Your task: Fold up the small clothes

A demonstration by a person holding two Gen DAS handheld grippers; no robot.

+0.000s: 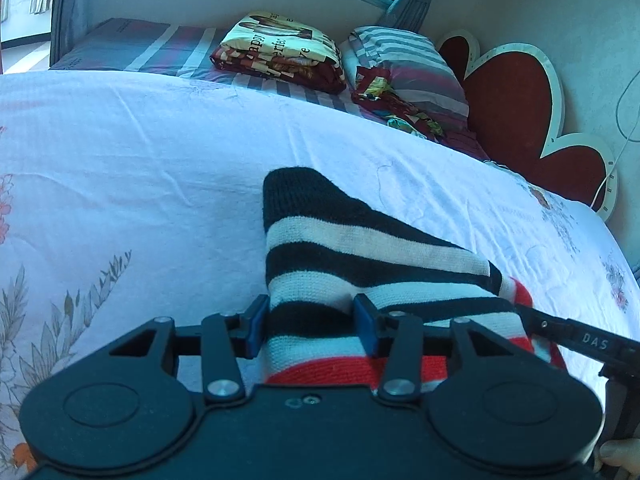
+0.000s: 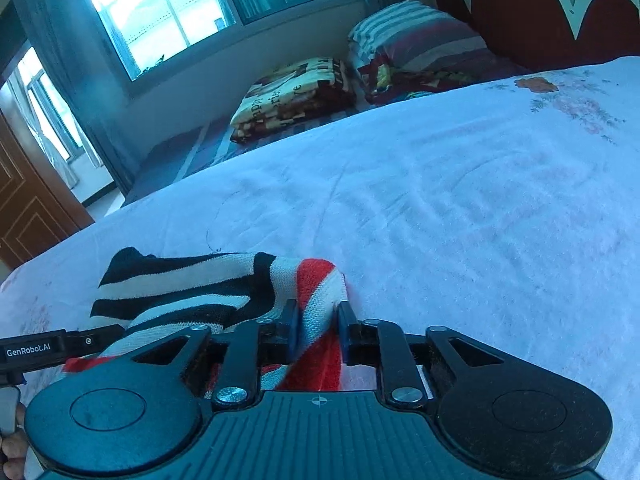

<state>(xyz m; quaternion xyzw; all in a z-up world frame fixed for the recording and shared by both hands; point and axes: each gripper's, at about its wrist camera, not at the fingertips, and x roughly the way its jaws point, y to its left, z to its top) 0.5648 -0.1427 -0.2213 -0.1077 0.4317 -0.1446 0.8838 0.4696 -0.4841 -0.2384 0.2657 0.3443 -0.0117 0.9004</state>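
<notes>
While my left gripper [image 1: 312, 326] pinches the striped sock [image 1: 344, 248] across its black and white bands, the toe sags onto the floral bedsheet [image 1: 140, 140]; I judge a slack knit could slide out if I pull unevenly. Ahead, a folded blanket [image 1: 280, 50] and striped pillow [image 1: 412, 64] sit well apart, blocking nothing.

From the right wrist, my right gripper [image 2: 318, 330] clamps the sock's red-and-white end. Tugging against the other claw could stretch or twist it. Only open sheet lies ahead.

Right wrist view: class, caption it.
Right gripper pinches a striped sock's red end above the white bedsheet.
</notes>
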